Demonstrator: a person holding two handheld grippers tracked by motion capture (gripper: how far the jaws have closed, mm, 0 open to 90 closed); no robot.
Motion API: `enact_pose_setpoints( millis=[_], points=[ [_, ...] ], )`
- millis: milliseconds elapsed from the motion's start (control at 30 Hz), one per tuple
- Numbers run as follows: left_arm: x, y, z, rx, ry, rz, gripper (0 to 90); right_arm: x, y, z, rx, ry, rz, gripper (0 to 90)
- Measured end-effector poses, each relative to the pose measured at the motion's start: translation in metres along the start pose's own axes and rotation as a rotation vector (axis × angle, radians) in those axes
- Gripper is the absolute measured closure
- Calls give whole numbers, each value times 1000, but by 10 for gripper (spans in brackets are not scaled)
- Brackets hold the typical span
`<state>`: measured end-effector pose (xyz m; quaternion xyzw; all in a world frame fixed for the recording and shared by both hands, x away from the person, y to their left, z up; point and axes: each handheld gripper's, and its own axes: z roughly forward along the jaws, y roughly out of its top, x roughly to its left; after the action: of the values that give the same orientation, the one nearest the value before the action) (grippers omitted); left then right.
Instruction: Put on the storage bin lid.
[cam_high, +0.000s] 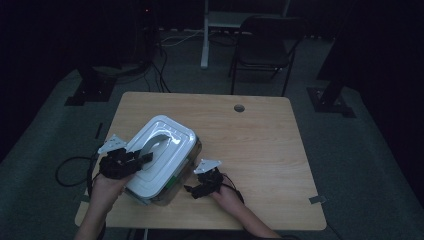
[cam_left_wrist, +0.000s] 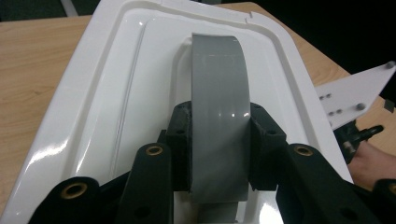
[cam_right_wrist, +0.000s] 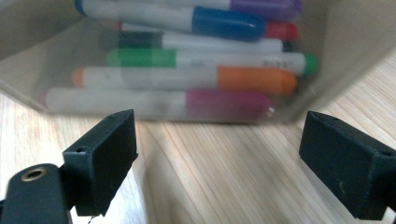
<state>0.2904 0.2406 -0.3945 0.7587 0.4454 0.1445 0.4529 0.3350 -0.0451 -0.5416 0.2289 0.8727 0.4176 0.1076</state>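
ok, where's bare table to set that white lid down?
Free: the wooden table, from the round cable hole to its right edge and front right corner. Crowded: front left, where the clear marker box with white lid sits between left gripper and right gripper.

One lidded box (cam_high: 162, 160), one grey handle (cam_left_wrist: 219, 107), six markers (cam_right_wrist: 187, 74), two claws (cam_high: 145, 159), one table (cam_high: 260, 145)

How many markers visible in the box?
6, stacked in the clear box, top down: purple, blue, red, green, orange, pink. More may be hidden behind.
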Motion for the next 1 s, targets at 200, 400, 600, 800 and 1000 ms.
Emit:
enact_pose_setpoints(
  millis=[200, 400, 600, 800, 1000],
  points=[
    [-4, -5, 10, 20, -7, -7, 679, -15, -7, -21, -27, -56, 29, 112],
    [-8, -8, 21, 52, -3, 2, 679, -28, -14, -34, -53, -86, 74, 112],
    [-9, -11, 29, 69, 9, 6, 678, -35, -19, -39, -68, -85, 113, 112],
    [-3, -12, 30, 63, -29, -6, 676, -37, -24, -40, -68, -79, 136, 112],
    [-1, -12, 28, 63, -47, 17, 605, -37, -24, -41, -63, -86, 130, 112]
  ],
)
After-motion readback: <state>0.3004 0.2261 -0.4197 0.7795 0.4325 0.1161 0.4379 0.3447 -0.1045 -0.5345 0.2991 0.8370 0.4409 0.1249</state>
